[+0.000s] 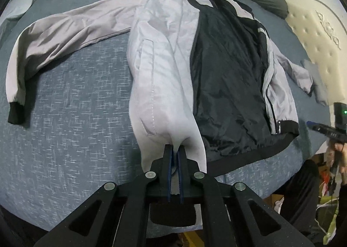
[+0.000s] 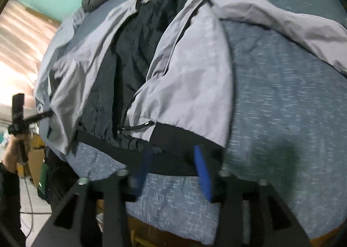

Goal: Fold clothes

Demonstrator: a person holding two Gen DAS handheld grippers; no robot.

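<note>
Left wrist: left tongs [image 1: 176, 149] clamp jacket [image 1: 164, 69] front edge; right tongs [image 2: 173, 151] apart above hem [image 2: 173, 138]

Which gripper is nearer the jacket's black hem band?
Right. The right gripper stands open right at the black hem band, its fingers over it. The left gripper is shut on the jacket's pale front panel.

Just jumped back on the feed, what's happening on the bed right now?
A grey jacket with a dark lining lies open on the bed. The left gripper is shut on the hem of one front panel, lifting it. The right gripper hangs open just above the black hem band, gripping nothing.
</note>
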